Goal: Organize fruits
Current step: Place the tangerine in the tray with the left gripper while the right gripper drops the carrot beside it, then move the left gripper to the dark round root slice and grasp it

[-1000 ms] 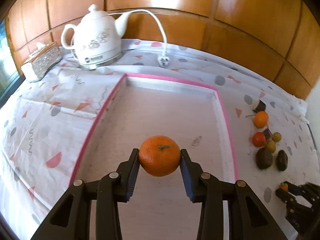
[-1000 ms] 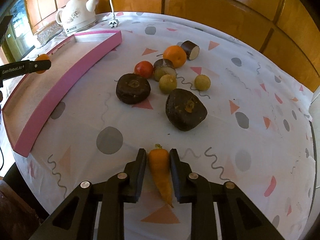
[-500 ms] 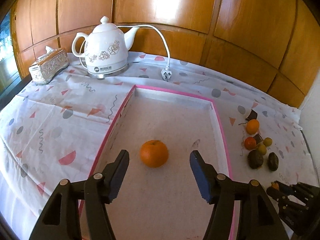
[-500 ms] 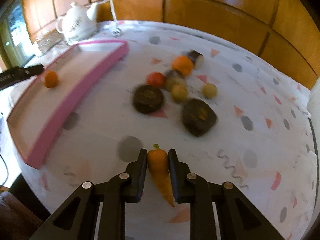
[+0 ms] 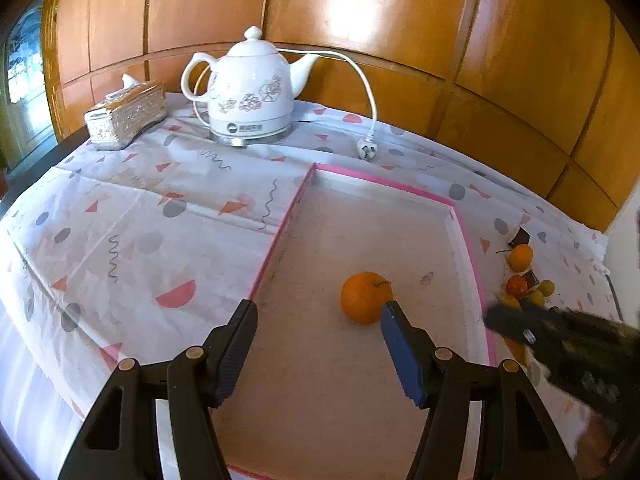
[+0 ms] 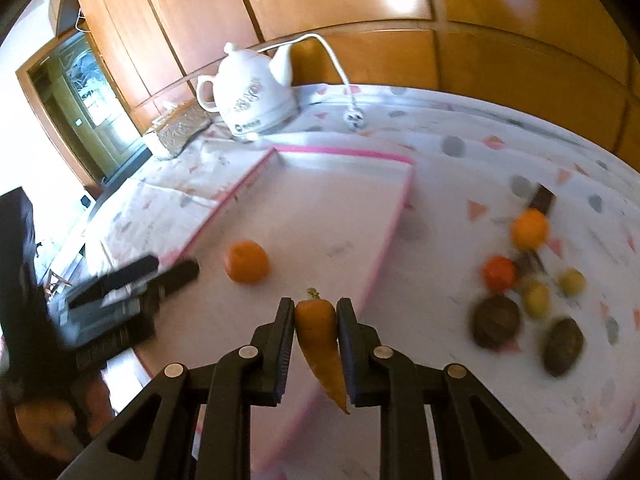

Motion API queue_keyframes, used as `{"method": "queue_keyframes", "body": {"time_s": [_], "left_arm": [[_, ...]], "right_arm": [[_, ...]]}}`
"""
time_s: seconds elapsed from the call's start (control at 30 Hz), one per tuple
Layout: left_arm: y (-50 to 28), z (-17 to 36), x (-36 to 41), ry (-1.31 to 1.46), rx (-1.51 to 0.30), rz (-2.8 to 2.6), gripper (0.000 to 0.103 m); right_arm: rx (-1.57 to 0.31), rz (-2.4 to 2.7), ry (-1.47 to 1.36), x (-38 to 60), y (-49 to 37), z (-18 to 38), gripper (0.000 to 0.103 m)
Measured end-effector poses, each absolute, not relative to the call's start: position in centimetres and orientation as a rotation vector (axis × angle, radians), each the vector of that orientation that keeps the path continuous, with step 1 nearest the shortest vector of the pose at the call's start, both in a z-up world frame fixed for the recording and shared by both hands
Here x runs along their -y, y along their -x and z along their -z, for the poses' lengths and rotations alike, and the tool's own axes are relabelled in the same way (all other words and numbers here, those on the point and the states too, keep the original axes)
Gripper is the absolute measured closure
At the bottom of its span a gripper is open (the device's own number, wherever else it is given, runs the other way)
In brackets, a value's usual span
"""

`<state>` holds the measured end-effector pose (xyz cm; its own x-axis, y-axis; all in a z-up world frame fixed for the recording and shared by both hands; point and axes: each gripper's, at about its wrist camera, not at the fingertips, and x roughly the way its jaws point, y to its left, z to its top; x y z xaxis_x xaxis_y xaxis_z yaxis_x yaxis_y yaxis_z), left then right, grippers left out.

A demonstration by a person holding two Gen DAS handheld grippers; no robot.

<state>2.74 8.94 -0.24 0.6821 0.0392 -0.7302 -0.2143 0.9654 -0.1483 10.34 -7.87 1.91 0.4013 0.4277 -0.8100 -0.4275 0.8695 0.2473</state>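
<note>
An orange (image 5: 365, 297) lies loose on the floor of the pink-rimmed tray (image 5: 384, 185); it also shows in the right wrist view (image 6: 246, 261). My left gripper (image 5: 318, 326) is open and empty, held above the tray's near left part, with the orange just beyond its right finger. My right gripper (image 6: 316, 322) is shut on a carrot (image 6: 320, 340), stem end forward, held above the tray's (image 6: 390, 232) near right rim. The left gripper (image 6: 132, 276) shows at the left of the right wrist view, and the blurred right gripper (image 5: 560, 344) at the right of the left wrist view.
A white electric kettle (image 5: 250, 92) with its cord and plug (image 5: 366, 154), and a tissue box (image 5: 126, 114), stand at the back of the patterned tablecloth. Right of the tray lie an orange (image 6: 530, 228), a tomato (image 6: 498, 272), small yellow fruits (image 6: 536, 298) and two dark round items (image 6: 496, 320).
My left gripper opened, let the orange go onto the tray floor, and drew back and left. My right gripper lifted the carrot from the table and carried it left, over the tray's edge.
</note>
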Motion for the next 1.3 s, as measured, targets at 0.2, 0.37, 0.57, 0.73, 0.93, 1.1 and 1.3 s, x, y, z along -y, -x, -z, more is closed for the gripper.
{"method": "queue_keyframes", "body": {"time_s": [0.2, 0.37, 0.57, 0.73, 0.93, 1.1, 1.3], "left_arm": [[-2.4, 0.4, -9.4, 0.224, -0.816, -0.156, 0.038], [-2.5, 0.5, -8.9, 0.226, -0.817, -0.143, 0.037], [-2.4, 0.5, -6.9, 0.189, -0.824, -0.101, 0.037], [-2.3, 0.7, -5.5, 0.167, -0.837, -0.066, 0.037], [-2.3, 0.9, -4.1, 0.140, -0.849, -0.027, 0.037], [-2.3, 0.8, -3.2, 0.130, -0.852, 0.005, 0.037], [-2.3, 0.7, -2.2, 0.117, -0.853, 0.037, 0.037]], "right_arm": [[-1.017, -0.530, 0.021, 5.0, -11.3, -1.3, 0.063], [-0.988, -0.497, 0.034, 6.2, -9.9, -1.6, 0.060], [-0.957, -0.380, -0.010, 10.3, -8.6, -1.7, 0.060], [-0.937, -0.250, -0.058, 14.6, -8.2, -1.7, 0.060], [-0.950, -0.121, -0.108, 19.4, -7.5, -0.6, 0.060], [-0.966, -0.037, -0.130, 22.4, -7.2, 0.3, 0.060], [-0.971, 0.021, -0.164, 24.9, -7.0, 0.7, 0.060]]}}
